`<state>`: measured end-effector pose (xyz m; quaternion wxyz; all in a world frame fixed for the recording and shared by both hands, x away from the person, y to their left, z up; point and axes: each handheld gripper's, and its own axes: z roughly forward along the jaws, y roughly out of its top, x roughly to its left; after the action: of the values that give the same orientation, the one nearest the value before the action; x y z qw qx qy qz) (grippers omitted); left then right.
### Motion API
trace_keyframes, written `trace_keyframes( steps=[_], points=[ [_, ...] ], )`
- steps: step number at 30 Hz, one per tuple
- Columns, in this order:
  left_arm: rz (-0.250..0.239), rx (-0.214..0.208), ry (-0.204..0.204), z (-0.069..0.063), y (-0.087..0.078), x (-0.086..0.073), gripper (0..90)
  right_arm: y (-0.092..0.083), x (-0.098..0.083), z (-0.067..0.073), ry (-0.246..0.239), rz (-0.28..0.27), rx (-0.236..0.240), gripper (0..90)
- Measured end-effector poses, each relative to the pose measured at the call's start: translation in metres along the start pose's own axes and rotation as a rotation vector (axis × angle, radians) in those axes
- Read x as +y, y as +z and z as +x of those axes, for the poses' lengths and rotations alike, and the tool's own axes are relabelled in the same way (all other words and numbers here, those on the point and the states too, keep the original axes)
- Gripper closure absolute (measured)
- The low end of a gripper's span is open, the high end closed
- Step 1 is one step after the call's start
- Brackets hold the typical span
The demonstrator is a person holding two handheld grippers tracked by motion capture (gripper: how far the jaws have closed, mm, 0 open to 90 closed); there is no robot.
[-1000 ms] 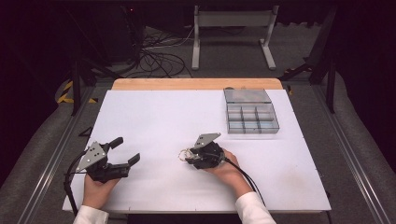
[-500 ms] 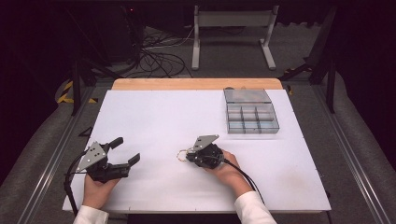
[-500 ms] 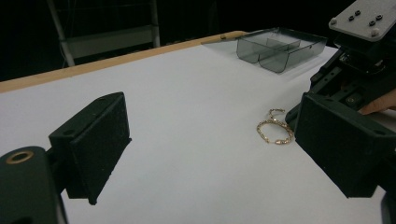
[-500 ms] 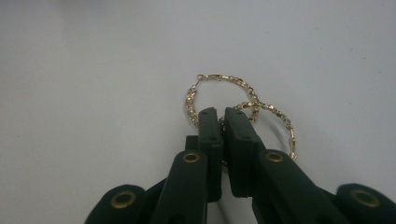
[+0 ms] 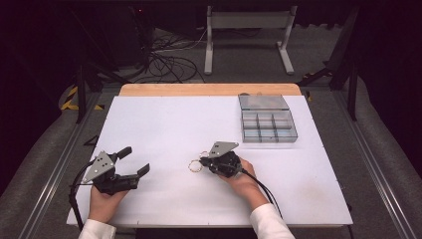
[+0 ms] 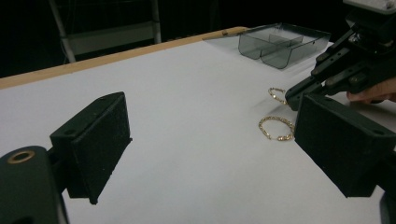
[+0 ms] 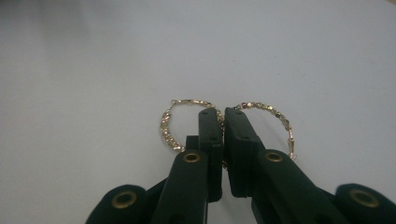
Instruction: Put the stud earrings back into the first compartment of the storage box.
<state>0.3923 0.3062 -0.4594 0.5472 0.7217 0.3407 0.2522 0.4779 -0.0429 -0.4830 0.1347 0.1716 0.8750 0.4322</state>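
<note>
Two gold beaded hoop earrings lie side by side on the white table, one [image 7: 167, 126] to the left of my right gripper's jaws and the other [image 7: 280, 119] to their right; from above they look tiny [image 5: 193, 167]. My right gripper [image 7: 220, 112] points down between them, its jaws pressed nearly together. A speck of gold shows in the slit, and I cannot tell which hoop it belongs to. The same gripper [image 5: 204, 162] sits at mid-table. My left gripper [image 5: 135, 159] rests at the front left, open and holding nothing [image 6: 212, 140].
A clear plastic compartment box [image 5: 267, 124] stands at the back right of the white table [image 5: 174, 124], and it also appears far off [image 6: 280, 44] in the left gripper view. A wooden strip edges the table's far side. Cables trail from both grippers toward the near edge.
The right gripper has barely shifted over the earrings. The left gripper has stayed where it was, still open.
</note>
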Motion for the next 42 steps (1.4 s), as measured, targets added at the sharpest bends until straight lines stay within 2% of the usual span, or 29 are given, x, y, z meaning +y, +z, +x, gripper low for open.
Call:
trace_keyframes(
  steps=[3,5,11,18,22,31,35,42],
  points=[
    [0.000,-0.001,0.000,-0.001,0.001,0.000,11.3,-0.003,0.001,-0.003,0.008,-0.013,-0.009,86.6],
    [0.002,-0.003,0.004,-0.001,0.001,0.000,11.3,-0.008,0.001,-0.007,0.021,-0.020,-0.036,86.6],
    [0.005,-0.006,0.002,-0.001,0.001,0.000,11.3,-0.019,0.002,-0.015,0.045,-0.049,-0.079,86.6],
    [0.011,-0.004,0.004,0.000,0.002,-0.001,11.3,-0.032,0.001,-0.033,0.088,-0.065,-0.128,86.5],
    [0.007,-0.001,0.006,-0.001,0.001,-0.001,11.3,-0.039,0.004,-0.040,0.098,-0.072,-0.152,86.5],
    [0.005,-0.001,0.010,-0.001,0.001,-0.001,11.3,-0.049,0.011,-0.052,0.097,-0.071,-0.200,86.5],
    [0.002,0.003,0.003,-0.001,0.001,-0.001,11.3,-0.053,0.010,-0.061,0.117,-0.075,-0.219,86.5],
    [0.003,0.001,0.012,-0.002,0.002,-0.001,11.2,-0.058,0.009,-0.077,0.154,-0.062,-0.262,86.5]
  ],
)
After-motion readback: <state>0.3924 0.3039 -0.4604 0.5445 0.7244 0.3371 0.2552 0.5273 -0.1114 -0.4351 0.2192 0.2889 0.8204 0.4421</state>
